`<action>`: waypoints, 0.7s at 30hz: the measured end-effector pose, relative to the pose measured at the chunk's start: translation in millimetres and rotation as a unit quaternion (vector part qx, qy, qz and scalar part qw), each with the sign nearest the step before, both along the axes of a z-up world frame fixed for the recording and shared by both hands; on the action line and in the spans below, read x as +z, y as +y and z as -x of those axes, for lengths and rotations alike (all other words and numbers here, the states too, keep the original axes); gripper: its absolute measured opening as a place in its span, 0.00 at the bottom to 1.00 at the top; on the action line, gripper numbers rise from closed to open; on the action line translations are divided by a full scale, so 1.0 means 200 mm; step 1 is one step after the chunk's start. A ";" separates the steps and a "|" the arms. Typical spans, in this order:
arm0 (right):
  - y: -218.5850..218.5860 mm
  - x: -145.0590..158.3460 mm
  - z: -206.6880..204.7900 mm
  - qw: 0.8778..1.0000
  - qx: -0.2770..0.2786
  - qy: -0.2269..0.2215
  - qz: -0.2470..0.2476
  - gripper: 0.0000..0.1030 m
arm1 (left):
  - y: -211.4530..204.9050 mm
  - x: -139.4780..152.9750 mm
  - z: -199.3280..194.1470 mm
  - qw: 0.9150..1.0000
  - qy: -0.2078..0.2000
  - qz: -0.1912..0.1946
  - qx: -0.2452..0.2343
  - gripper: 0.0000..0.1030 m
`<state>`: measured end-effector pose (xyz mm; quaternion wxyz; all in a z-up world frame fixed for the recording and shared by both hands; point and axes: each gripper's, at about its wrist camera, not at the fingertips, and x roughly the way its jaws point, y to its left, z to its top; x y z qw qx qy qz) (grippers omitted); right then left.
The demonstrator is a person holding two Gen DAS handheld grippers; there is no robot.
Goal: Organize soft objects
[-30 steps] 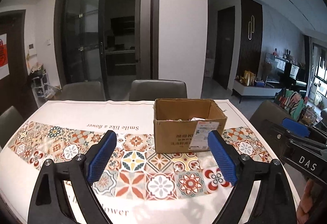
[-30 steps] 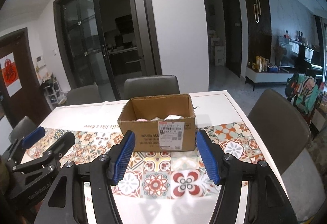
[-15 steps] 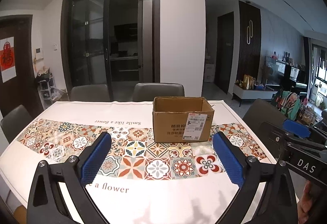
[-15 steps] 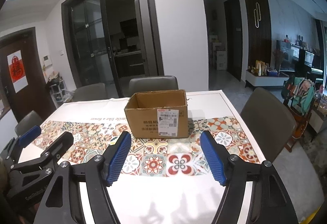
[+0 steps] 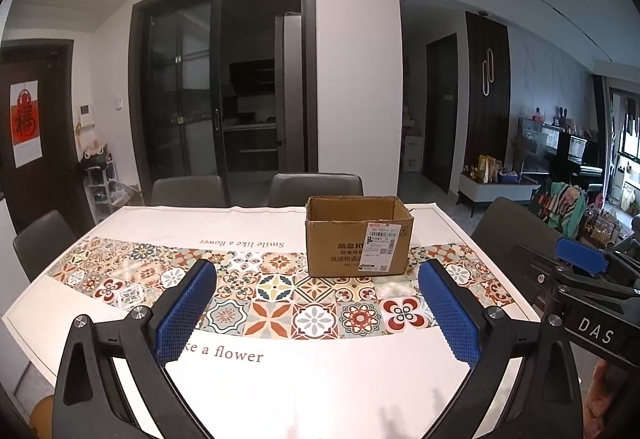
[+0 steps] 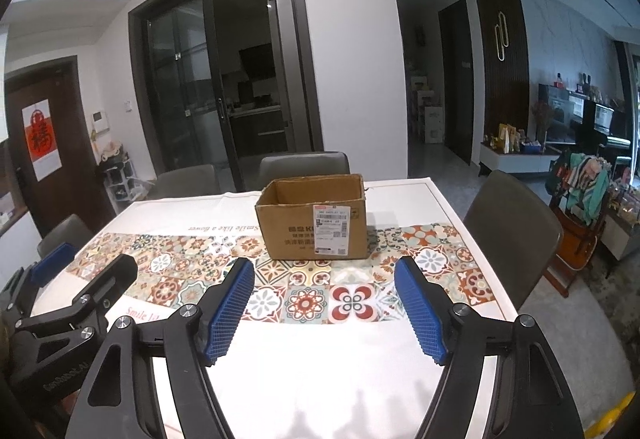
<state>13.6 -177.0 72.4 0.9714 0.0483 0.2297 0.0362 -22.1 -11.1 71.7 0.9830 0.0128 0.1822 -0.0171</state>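
The open cardboard box [image 5: 358, 237] stands on the far right part of the tiled tablecloth [image 5: 280, 319]. The left gripper [image 5: 318, 309] and right gripper [image 6: 324, 303] hover near, both spread wide, holding nothing.

Matt brown cardboard box [image 5: 357, 241] near the table's far right corner, raw corrugated rim, a smooth white paper label [image 5: 383, 251] on its front. The tablecloth [image 5: 280, 379] looks smooth with a slight sheen, tile-print band across it. Left gripper [image 5: 318, 313] and right gripper [image 6: 325, 305]: matt black plastic arms, bright metal screws, blue pads [image 6: 228, 313] with a rough gridded texture. Far-edge chairs [image 5: 316, 189] look like matt grey leather.
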 end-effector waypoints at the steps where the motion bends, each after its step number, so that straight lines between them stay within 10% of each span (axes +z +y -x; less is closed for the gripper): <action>1: 0.00 0.00 0.01 1.000 0.000 -0.001 -0.001 0.72 | 0.00 0.00 0.01 1.000 -0.001 0.000 0.000 1.00; 21: 0.01 0.01 0.08 1.000 0.002 -0.006 0.000 0.72 | -0.03 0.01 0.06 1.000 0.003 0.000 -0.011 1.00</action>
